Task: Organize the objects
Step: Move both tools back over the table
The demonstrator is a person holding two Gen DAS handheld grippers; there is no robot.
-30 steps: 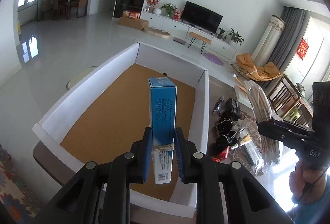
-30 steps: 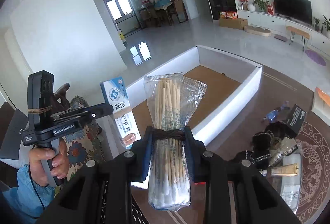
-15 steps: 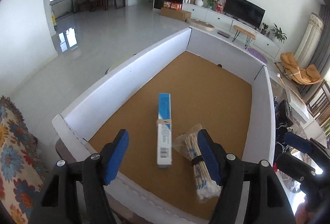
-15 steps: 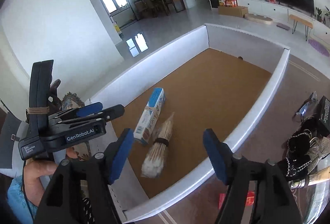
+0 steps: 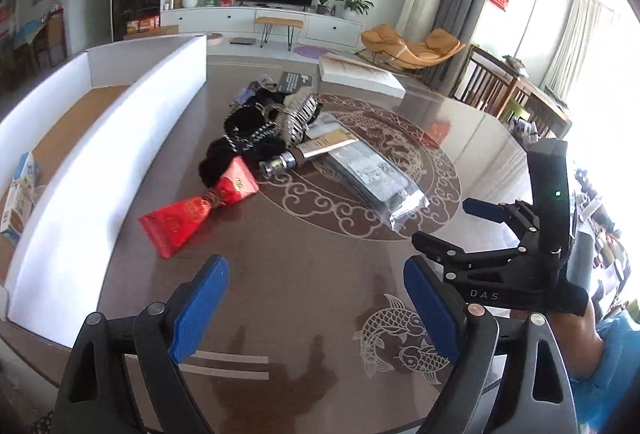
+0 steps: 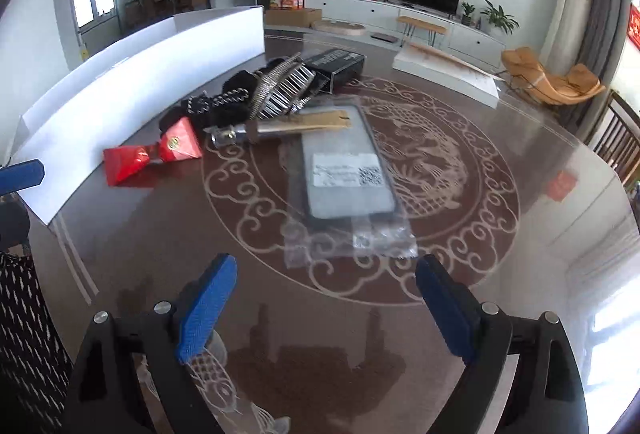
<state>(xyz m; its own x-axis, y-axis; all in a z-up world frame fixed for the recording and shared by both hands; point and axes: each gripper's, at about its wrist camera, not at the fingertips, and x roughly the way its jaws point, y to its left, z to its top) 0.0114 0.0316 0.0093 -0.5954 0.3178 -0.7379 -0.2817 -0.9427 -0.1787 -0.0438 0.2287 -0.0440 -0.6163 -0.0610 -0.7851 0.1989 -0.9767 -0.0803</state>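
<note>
Left wrist view: left gripper (image 5: 316,298) hangs over the brown patterned table (image 5: 304,258), jaws spread wide, nothing between the blue pads (image 5: 200,308). White box (image 5: 100,154) sits at the left edge of the table; a blue carton (image 5: 18,194) lies inside it on the brown floor, against the near wall. A heap of loose things lies on the table beside the box's right wall: red packet (image 5: 200,212) nearest, black fuzzy items (image 5: 240,142) behind it, a silver hair claw (image 5: 298,114), a tube (image 5: 308,154) resting across a clear-wrapped flat pack (image 5: 368,170). Right gripper (image 5: 496,234) shows at the right, held in a hand (image 5: 576,326), jaws apart and empty.

Right wrist view: right gripper (image 6: 326,308) hovers above the table, jaws wide, holding nothing. The wrapped pack (image 6: 346,178) lies just ahead of it; the tube (image 6: 288,126) crosses the pack's far end. Red packet (image 6: 152,154) lies near the box wall (image 6: 140,90). A black carton (image 6: 336,64) lies behind the hair claw (image 6: 280,86).
</note>
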